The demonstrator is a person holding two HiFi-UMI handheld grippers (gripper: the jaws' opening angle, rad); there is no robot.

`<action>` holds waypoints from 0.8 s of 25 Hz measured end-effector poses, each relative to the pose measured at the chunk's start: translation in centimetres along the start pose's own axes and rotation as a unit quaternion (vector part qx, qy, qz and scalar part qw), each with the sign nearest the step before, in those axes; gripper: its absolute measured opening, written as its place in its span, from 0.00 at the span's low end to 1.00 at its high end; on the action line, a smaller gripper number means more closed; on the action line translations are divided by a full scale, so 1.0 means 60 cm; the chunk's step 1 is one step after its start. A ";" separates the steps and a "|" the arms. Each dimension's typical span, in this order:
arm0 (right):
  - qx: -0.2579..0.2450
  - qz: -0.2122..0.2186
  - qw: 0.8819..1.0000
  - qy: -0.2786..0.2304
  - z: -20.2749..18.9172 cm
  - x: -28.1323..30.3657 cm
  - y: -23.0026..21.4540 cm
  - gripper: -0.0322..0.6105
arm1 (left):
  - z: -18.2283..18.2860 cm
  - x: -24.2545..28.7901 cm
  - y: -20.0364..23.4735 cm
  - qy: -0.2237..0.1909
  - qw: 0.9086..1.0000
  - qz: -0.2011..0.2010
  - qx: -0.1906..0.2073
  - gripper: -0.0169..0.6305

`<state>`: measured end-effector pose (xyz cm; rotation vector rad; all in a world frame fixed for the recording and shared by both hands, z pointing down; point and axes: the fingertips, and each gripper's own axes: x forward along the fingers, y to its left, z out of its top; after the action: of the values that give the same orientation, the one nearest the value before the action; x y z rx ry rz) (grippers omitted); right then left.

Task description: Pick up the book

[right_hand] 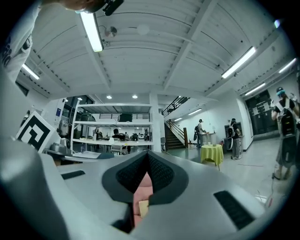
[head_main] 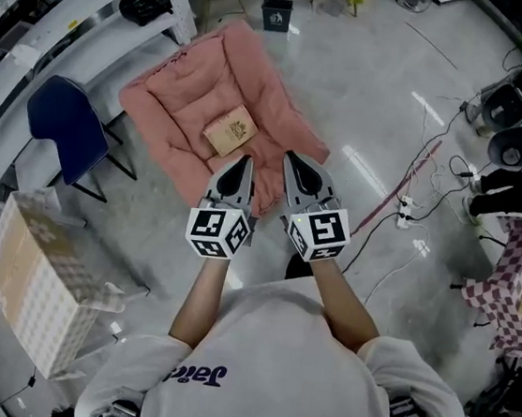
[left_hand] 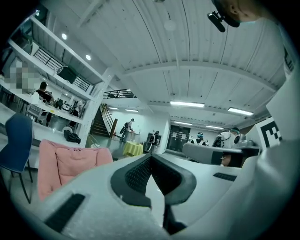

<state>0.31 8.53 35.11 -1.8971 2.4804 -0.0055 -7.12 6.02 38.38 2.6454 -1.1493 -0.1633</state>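
Hand-held gripper state: the left hand-held gripper [head_main: 244, 162] has its two jaws closed tip to tip. Its own view [left_hand: 151, 157] confirms this: the dark ribbed pads meet at the front and nothing is between them. The right hand-held gripper [head_main: 291, 157] is likewise closed. In its own view [right_hand: 147, 154] the pads meet at the tip, and only a narrow slot remains behind the meeting point. Neither hand-held gripper holds or touches anything. Both are carried side by side in front of the person, near each other, pointing level, their black-and-white marker cubes towards the body.

Task item: the small tan hardcover book [head_main: 231, 130] lies flat near the middle of a large pink quilted cushion [head_main: 188, 98] spread on the grey polished floor [head_main: 369, 93]. In the head view the book sits just beyond the left hand-held gripper's tip, apart from both tools. Through the slot in the right hand-held gripper's jaws, a corner of the book [right_hand: 143, 207] and a strip of the cushion [right_hand: 142, 187] are visible. The left gripper view shows the cushion [left_hand: 70, 161] off to the left of the jaws.

Surroundings: a blue chair [head_main: 66, 127] stands left of the cushion beside white shelving [head_main: 87, 12]. A wrapped cardboard box [head_main: 34, 290] sits nearer the person on the left. Loose cables [head_main: 402, 211] run across the floor at right.
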 end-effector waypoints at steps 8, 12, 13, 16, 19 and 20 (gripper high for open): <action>0.013 0.098 0.995 0.015 0.004 0.106 -0.135 0.07 | 0.009 0.144 0.015 -0.012 0.994 0.111 -0.005 0.05; 0.031 0.136 0.990 0.032 -0.016 0.149 -0.178 0.07 | -0.006 0.164 0.027 -0.011 0.986 0.167 -0.011 0.05; 0.036 0.143 0.988 0.035 -0.022 0.159 -0.186 0.07 | -0.011 0.165 0.030 -0.010 0.984 0.177 -0.011 0.05; 0.046 0.170 0.983 0.048 -0.044 0.189 -0.187 0.07 | -0.026 0.158 0.048 -0.003 0.978 0.209 -0.011 0.05; 0.052 0.201 0.976 0.065 -0.069 0.224 -0.162 0.07 | -0.035 0.146 0.085 0.007 0.972 0.235 -0.004 0.05; 0.052 0.210 0.974 0.070 -0.076 0.237 -0.151 0.07 | -0.037 0.145 0.099 0.013 0.971 0.240 0.001 0.05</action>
<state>5.29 -7.60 39.60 -1.3448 2.8593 -0.2643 -4.94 -3.85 42.11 2.2757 -1.7319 -0.0352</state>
